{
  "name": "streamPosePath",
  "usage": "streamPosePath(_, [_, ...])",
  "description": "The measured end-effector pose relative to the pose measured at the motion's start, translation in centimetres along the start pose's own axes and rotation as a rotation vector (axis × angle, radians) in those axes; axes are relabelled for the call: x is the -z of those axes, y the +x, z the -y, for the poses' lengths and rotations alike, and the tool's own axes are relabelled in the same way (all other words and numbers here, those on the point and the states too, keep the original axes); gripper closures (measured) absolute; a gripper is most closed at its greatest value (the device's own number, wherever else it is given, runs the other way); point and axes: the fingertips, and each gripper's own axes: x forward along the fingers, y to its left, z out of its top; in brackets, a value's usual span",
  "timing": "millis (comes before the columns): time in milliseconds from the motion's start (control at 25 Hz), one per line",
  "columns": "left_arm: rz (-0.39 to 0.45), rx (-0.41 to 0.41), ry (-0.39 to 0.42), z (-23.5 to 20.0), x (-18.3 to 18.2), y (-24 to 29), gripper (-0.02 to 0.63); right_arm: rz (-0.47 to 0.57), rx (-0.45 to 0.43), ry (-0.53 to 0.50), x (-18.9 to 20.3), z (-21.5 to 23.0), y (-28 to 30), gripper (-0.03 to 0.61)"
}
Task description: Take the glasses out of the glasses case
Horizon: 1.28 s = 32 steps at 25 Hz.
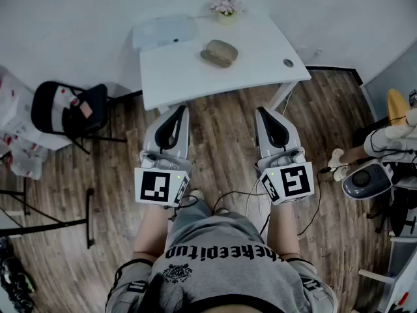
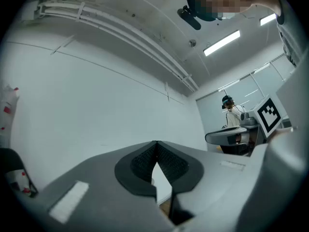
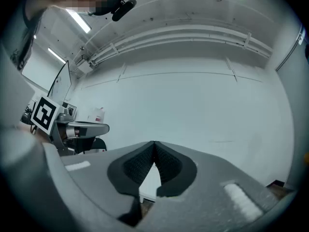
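Observation:
A tan oval glasses case lies closed on the white table, near the middle of its top. My left gripper and right gripper are both held over the wooden floor, short of the table's near edge, pointing toward it. Both are shut with nothing between their jaws. In the left gripper view the left gripper has its tips together against the white wall. In the right gripper view the right gripper is likewise closed. The glasses are not visible.
A clear plastic box and a small flower pot sit at the table's back. A black chair stands at the left. A person and equipment are at the right edge. Cables lie on the floor.

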Motion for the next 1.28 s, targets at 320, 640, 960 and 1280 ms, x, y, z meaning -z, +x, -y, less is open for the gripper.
streamPosePath(320, [0.001,-0.004,-0.006,-2.5,0.4,0.6,0.595,-0.005,0.018,-0.001,0.2,-0.5,2.0,0.577])
streamPosePath(640, [0.017,0.022,-0.016,-5.1,0.7,1.7,0.595,0.005,0.054,-0.003,0.2,-1.0,4.3,0.577])
streamPosePath(960, [0.024,0.060,-0.023,-7.4,1.4,1.7,0.595,0.008,0.092,0.020,0.5,-2.2,5.8,0.577])
streamPosePath(1280, [0.025,0.058,-0.040,-9.4,1.8,2.6,0.595,-0.010,0.099,0.016,0.6,-2.2,7.9,0.577])
